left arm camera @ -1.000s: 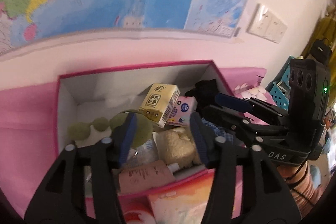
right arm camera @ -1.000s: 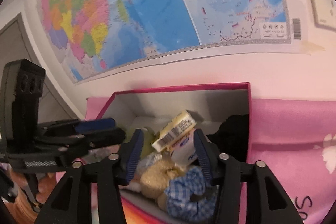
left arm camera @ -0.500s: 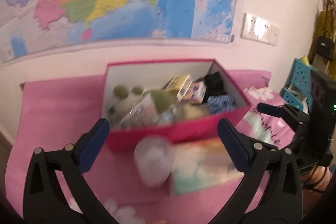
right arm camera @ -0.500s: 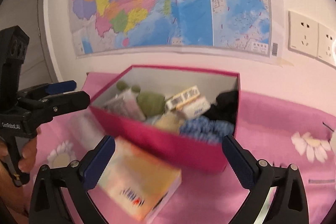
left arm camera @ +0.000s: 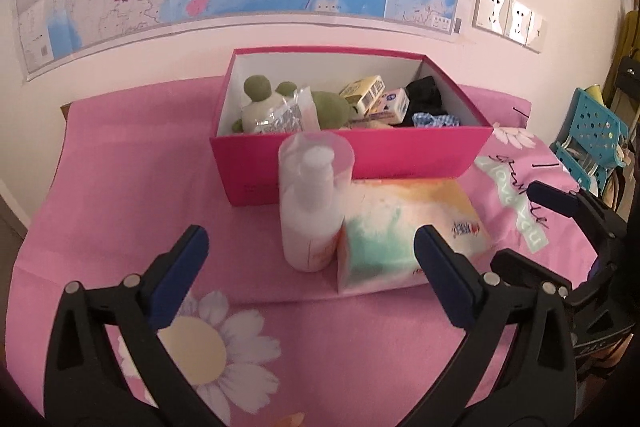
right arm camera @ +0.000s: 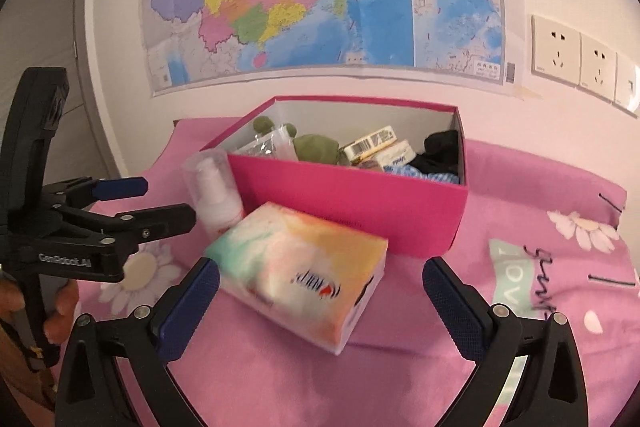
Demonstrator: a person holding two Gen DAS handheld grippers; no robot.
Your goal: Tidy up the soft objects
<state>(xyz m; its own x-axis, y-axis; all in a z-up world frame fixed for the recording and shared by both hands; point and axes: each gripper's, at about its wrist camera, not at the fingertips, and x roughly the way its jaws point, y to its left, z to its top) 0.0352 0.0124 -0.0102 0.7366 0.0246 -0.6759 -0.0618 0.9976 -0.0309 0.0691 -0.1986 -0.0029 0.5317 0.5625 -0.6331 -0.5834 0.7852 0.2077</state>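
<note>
Both grippers, the left gripper [left arm camera: 310, 255] and the right gripper [right arm camera: 320, 281], have just spread wide, nothing between their blue pads. Just beyond the fingers lie one pastel soft tissue pack [left arm camera: 404, 227] and one upright white pump bottle [left arm camera: 310, 203]. Farther stands one open magenta cardboard box [left arm camera: 400, 151] holding a green plush toy [left arm camera: 330, 109], two small cartons and black and blue-checked cloths. Only the right view shows a hand [right arm camera: 60, 311].

Not much readable here. The left gripper [right arm camera: 166, 205] has "GenRobot.AI" printed in white on its black body. The pink cloth [right arm camera: 520, 227] has dark cursive on a mint patch, looks like "love", but it's warped by the lens. The tissue pack [right arm camera: 304, 267] has a logo, too blurred to read. A carton [right arm camera: 372, 143] shows a barcode only.
</note>
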